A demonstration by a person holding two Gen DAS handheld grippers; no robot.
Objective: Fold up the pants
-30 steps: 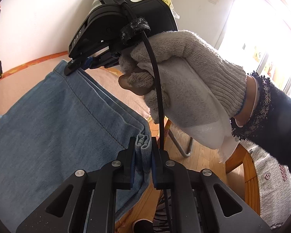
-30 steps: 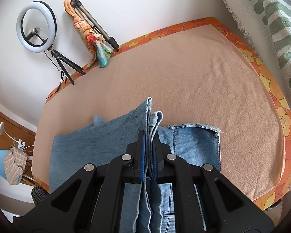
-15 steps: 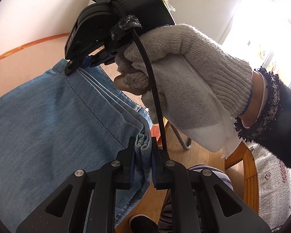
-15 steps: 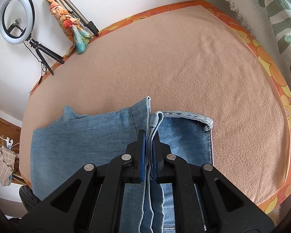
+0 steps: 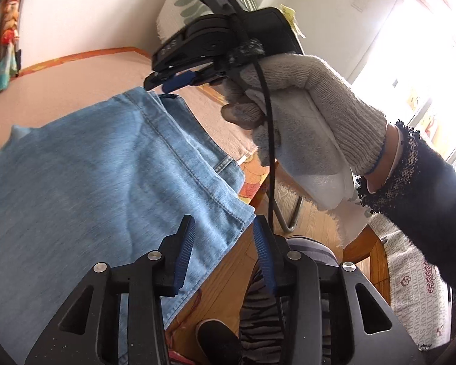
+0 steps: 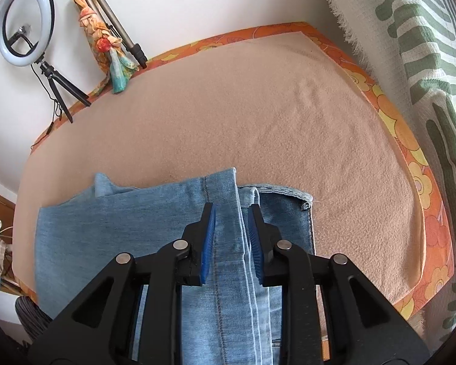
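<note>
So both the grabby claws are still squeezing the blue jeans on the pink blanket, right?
Not quite. The jeans do lie on the pink blanket, but neither claw squeezes them now. In the right wrist view the right gripper stands open with the denim edge loose between its blue pads. In the left wrist view the left gripper is open too, with the jeans' corner lying free.

Broad bare table (image 6: 258,115) beyond the folded pants (image 6: 121,222), open toward far and right edges, ring light (image 6: 24,24) and wrapped tripod (image 6: 106,33) crowding far left corner, patterned cloth (image 6: 426,60) hanging along right edge
</note>
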